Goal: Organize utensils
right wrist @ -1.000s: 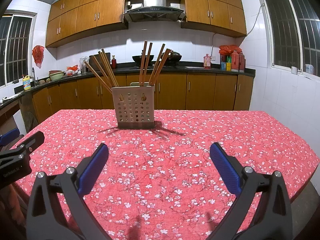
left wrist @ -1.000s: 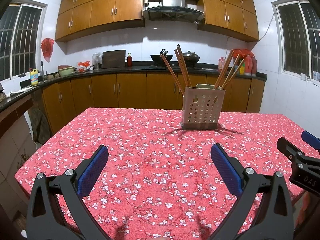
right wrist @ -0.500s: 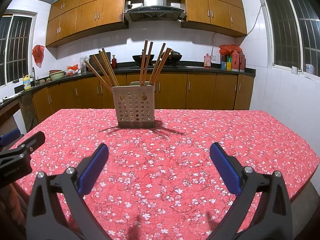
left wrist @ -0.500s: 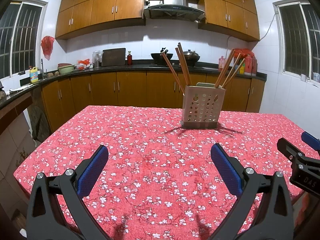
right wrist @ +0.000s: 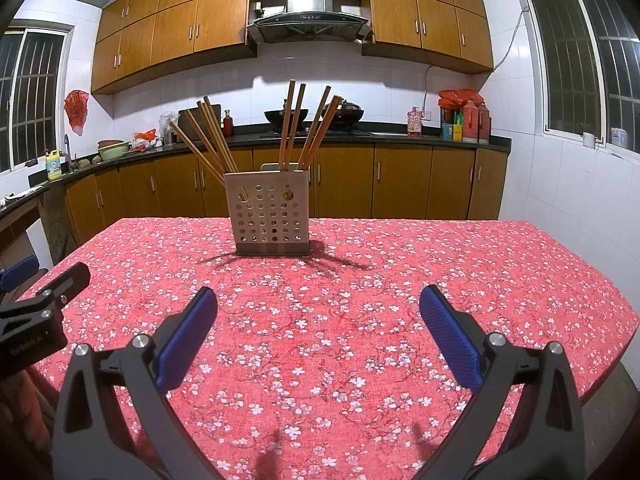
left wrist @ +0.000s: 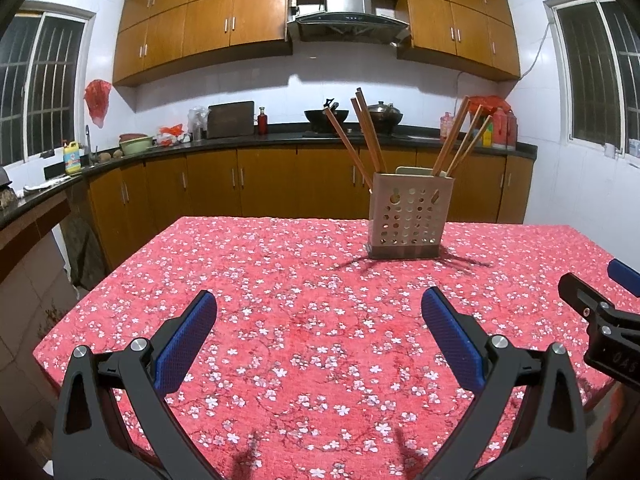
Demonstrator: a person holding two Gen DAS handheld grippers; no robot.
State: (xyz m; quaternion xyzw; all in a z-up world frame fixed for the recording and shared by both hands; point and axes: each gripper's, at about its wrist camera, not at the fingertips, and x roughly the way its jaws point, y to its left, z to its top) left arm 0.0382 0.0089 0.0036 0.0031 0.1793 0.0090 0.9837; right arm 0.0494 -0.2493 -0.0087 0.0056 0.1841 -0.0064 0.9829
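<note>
Perforated metal utensil holder [right wrist: 272,212] upright toward desk [right wrist: 440,264] far edge, wooden chopsticks [right wrist: 290,124] fanned inside. Left gripper [left wrist: 318,334] and right gripper [right wrist: 318,332] wide, empty, near edge.

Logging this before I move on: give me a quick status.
Left gripper open, empty. Right gripper open, empty. Chopsticks upright in holder on table. Path clear.
</note>
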